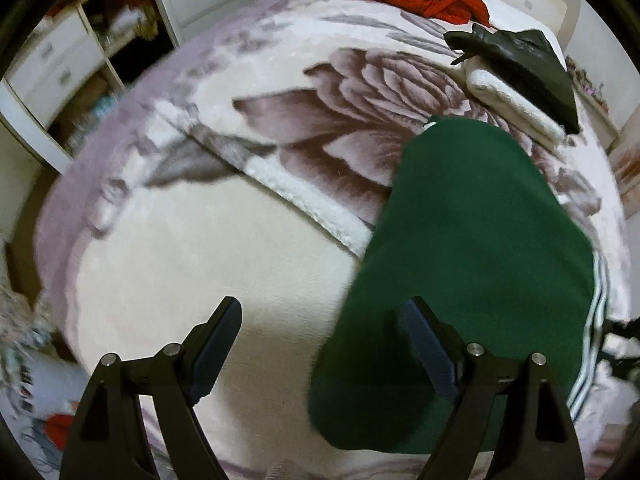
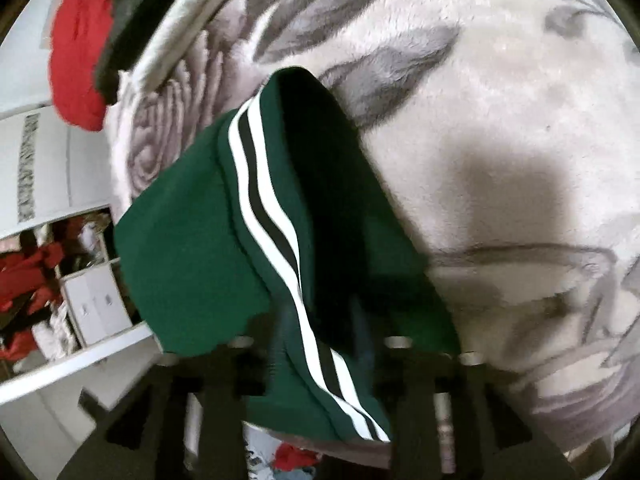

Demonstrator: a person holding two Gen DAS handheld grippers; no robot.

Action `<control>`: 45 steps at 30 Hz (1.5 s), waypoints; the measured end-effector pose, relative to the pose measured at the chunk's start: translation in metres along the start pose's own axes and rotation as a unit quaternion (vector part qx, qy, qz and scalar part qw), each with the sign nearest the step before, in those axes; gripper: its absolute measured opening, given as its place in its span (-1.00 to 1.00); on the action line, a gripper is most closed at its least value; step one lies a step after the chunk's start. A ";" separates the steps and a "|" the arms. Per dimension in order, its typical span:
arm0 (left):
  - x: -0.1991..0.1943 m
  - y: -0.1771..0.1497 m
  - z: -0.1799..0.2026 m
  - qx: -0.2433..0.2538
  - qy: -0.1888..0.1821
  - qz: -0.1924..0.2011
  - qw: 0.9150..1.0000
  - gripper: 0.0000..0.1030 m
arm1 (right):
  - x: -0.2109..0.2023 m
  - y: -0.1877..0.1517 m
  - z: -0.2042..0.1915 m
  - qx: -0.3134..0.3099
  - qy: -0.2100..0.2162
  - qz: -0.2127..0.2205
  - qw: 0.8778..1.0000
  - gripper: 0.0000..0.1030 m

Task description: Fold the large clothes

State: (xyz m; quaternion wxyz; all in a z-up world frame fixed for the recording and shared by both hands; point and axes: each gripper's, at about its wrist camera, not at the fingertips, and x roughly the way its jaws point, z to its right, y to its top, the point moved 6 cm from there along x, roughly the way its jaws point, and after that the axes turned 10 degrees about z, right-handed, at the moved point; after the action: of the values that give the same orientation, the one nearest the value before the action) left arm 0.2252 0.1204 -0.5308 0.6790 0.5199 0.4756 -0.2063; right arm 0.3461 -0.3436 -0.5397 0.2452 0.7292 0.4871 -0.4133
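Your left claw (image 1: 320, 344) stands spread above the dark green white-striped garment (image 1: 472, 248); right claw's (image 2: 320, 320) grip: cannot tell.

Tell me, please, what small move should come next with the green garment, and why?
Probably the left gripper should close on the near edge of the green garment. Its jaws stand open with one finger over the cloth and nothing gripped. The right gripper has the striped edge between its fingers. The garment lies bunched on the blanket, so both edges need holding to fold it.
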 end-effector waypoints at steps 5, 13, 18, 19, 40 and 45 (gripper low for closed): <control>0.030 0.007 0.004 -0.049 -0.089 -0.046 0.994 0.61 | 0.029 -0.008 0.015 -0.043 0.007 -0.041 0.998 0.39; 0.079 0.014 0.032 -0.115 -0.242 -0.128 0.955 0.69 | 0.068 0.011 0.020 -0.082 0.065 -0.069 0.992 0.64; 0.081 0.016 0.035 -0.124 -0.269 -0.129 0.946 0.76 | 0.076 0.016 0.026 -0.081 0.091 -0.093 0.988 0.69; 0.081 0.016 0.035 -0.128 -0.273 -0.128 0.945 0.78 | 0.079 0.017 0.024 -0.083 0.091 -0.095 0.988 0.71; 0.117 0.009 0.031 -0.209 -0.420 -0.188 0.863 0.95 | 0.106 0.000 -0.008 -0.032 0.182 -0.131 0.974 1.00; 0.118 0.012 0.039 -0.183 -0.425 -0.190 0.866 0.89 | 0.121 -0.004 -0.012 -0.031 0.162 -0.121 0.979 1.00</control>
State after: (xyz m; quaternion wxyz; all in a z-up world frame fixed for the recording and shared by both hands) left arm 0.3061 0.1149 -0.6261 0.8459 0.1485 0.2600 -0.4413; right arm 0.3691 -0.2717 -0.6346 0.1334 0.7145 0.6174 -0.3008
